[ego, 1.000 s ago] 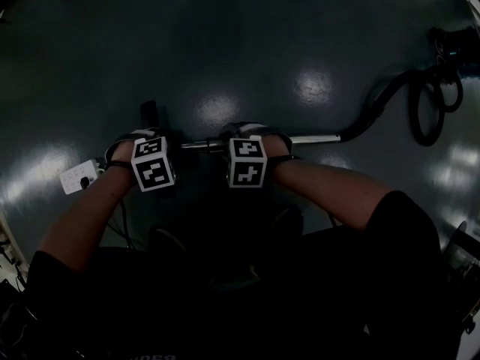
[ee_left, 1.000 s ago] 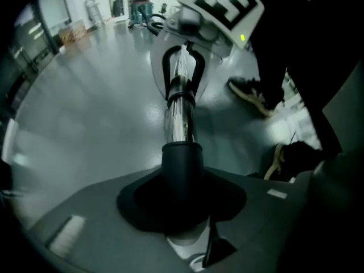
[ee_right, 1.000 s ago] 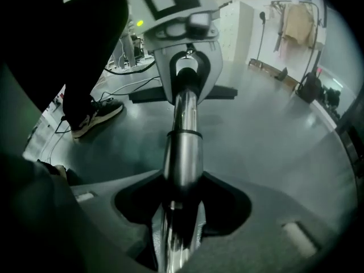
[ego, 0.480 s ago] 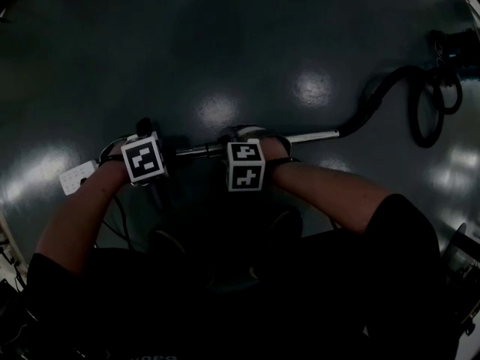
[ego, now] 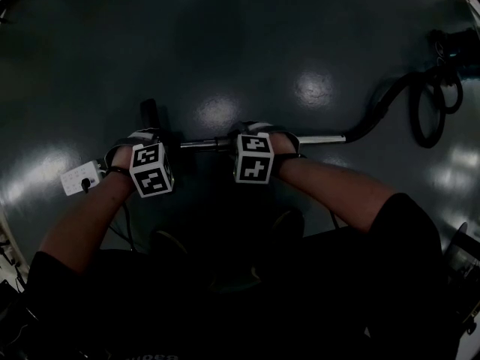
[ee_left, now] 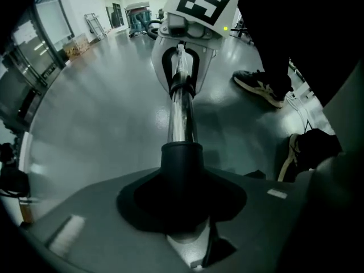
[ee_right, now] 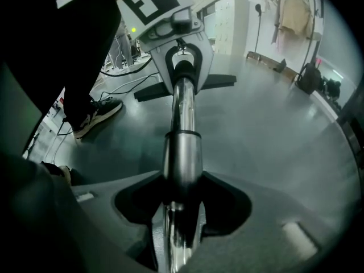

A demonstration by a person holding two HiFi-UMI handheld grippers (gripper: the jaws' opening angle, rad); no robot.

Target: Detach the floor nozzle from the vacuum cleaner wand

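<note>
Left gripper view: shiny chrome wand (ee_left: 182, 118) enters black collar (ee_left: 182, 161).

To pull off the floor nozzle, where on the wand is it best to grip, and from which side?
Take the wand on its metal tube, close to the black nozzle neck, coming from above. The tube runs level, so jaws can close across its round sides, as the right gripper does.

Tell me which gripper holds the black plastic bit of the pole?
The left gripper grips the black plastic collar; the right gripper grips the shiny metal wand.
</note>
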